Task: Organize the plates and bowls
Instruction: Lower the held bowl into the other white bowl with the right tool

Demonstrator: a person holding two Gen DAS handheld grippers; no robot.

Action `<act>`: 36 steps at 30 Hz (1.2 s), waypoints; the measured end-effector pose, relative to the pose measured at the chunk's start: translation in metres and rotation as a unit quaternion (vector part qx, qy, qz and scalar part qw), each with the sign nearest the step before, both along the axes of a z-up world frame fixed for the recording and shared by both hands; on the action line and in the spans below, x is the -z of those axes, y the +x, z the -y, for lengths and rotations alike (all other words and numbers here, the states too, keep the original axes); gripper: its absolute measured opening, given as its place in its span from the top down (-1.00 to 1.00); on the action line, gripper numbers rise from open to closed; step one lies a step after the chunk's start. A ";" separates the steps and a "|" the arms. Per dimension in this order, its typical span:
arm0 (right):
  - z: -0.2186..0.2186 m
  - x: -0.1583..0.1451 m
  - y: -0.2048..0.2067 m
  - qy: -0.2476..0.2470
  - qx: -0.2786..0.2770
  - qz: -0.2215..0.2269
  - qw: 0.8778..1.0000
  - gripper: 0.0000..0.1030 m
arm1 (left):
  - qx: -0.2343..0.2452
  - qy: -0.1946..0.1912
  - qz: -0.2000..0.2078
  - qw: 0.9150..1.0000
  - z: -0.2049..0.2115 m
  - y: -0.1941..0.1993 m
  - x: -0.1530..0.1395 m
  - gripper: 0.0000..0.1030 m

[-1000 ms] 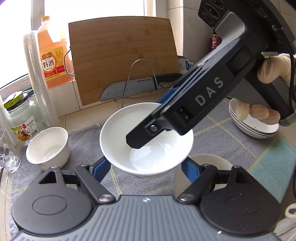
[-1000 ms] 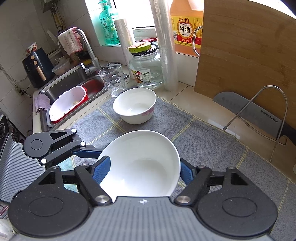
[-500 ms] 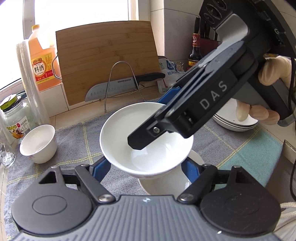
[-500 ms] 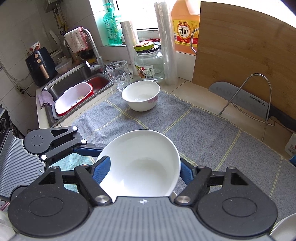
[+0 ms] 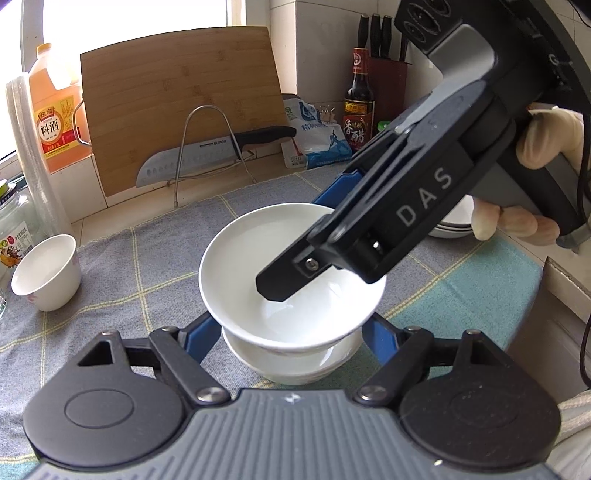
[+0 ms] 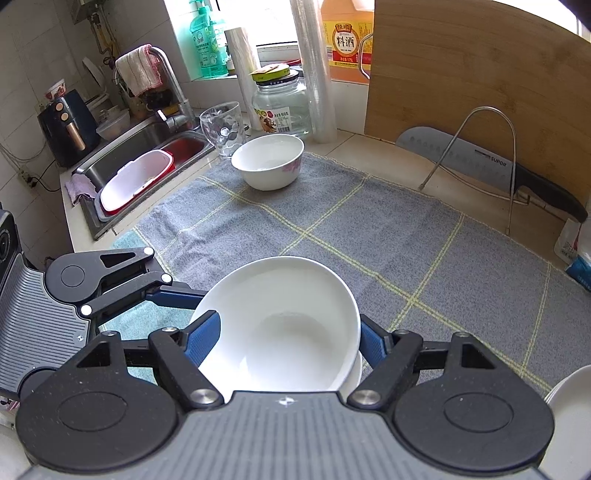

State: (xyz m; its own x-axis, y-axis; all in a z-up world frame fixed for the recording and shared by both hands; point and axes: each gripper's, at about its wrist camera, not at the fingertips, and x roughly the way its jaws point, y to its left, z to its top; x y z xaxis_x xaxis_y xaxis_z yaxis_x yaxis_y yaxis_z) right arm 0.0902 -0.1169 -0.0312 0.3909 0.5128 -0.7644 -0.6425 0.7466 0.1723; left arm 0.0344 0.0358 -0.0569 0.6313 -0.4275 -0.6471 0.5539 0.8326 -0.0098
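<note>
Left wrist view: both the left gripper (image 5: 291, 328) and the right gripper (image 6: 291, 338) pinch one white bowl (image 5: 291, 280), held just above another bowl (image 5: 291, 363) on the grey towel (image 5: 147, 266). Best: centre it, lower level, release together.

White tiled walls (image 6: 44, 55), bright window (image 5: 129, 29), steel sink (image 6: 122, 155), pale countertop (image 5: 110, 229), daylight
</note>
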 end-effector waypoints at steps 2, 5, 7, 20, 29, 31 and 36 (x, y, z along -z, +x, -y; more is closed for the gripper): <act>0.000 0.004 -0.001 -0.003 0.001 -0.004 1.000 -0.61 | 0.002 0.002 -0.006 1.000 0.001 0.000 0.004 -0.61; 0.000 0.009 -0.002 -0.003 0.003 -0.007 1.000 -0.61 | 0.004 0.008 -0.007 1.000 0.002 -0.001 0.009 -0.61; -0.001 0.011 -0.001 -0.005 0.003 -0.008 1.000 -0.61 | 0.003 0.007 -0.010 1.000 0.003 0.001 0.010 -0.61; -0.004 0.018 0.003 -0.016 0.000 -0.008 1.000 -0.61 | 0.000 0.010 -0.020 1.000 0.002 0.003 0.015 -0.61; -0.004 0.019 0.003 -0.020 0.000 -0.007 1.000 -0.61 | 0.002 0.016 -0.018 1.000 0.003 0.003 0.018 -0.61; -0.003 0.020 0.003 -0.021 0.000 -0.006 1.000 -0.61 | 0.003 0.016 -0.017 1.000 0.003 0.003 0.018 -0.61; -0.003 0.021 0.003 -0.022 0.001 -0.007 1.000 -0.61 | 0.004 0.020 -0.016 1.000 0.004 0.004 0.018 -0.62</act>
State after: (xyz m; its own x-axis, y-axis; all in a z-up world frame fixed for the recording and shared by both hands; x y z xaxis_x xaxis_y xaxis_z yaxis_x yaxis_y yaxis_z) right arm 0.0927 -0.1141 -0.0518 0.3815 0.4772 -0.7917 -0.6385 0.7553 0.1476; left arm 0.0380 0.0317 -0.0747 0.6071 -0.4055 -0.6834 0.5599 0.8285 0.0058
